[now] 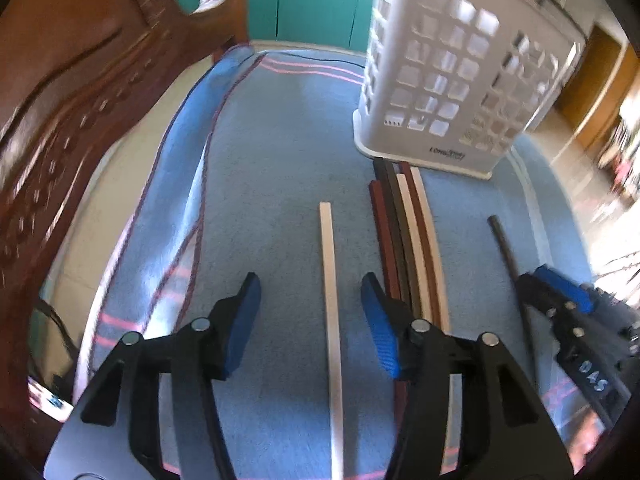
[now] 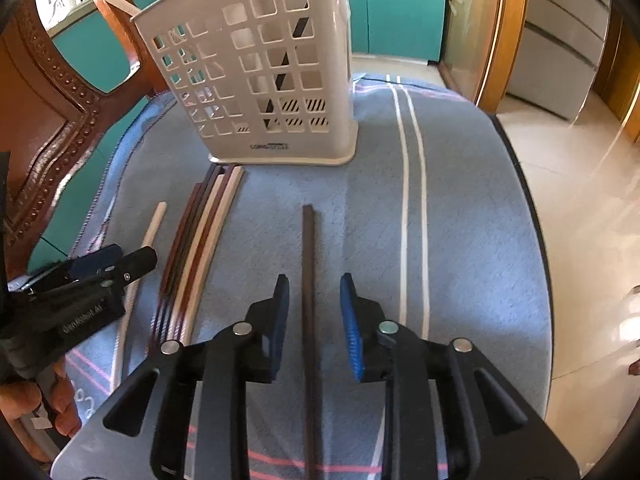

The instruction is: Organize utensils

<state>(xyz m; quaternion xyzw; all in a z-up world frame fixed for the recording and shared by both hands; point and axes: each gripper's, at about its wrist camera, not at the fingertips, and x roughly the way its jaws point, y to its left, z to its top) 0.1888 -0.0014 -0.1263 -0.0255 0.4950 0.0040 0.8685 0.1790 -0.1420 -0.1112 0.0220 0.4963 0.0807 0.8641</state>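
Observation:
A cream chopstick (image 1: 330,280) lies on the blue towel (image 1: 272,168), running between the fingers of my left gripper (image 1: 310,304), which is open; neither pad touches it. A dark brown chopstick (image 2: 308,264) lies lengthwise between the pads of my right gripper (image 2: 315,300), also open with a gap on each side. Between the two, a bundle of several brown and cream chopsticks (image 1: 404,240) (image 2: 200,240) lies side by side, pointing at the white perforated utensil holder (image 1: 440,80) (image 2: 260,80). A dark stick and a white stick stand inside the holder.
A carved wooden chair back (image 1: 72,120) (image 2: 48,128) rises along the left of the towel. The towel's right edge (image 2: 532,216) drops off to a tiled floor (image 2: 580,200). Teal cabinets (image 1: 304,0) stand behind. A hand (image 2: 24,400) holds the left gripper (image 2: 128,260).

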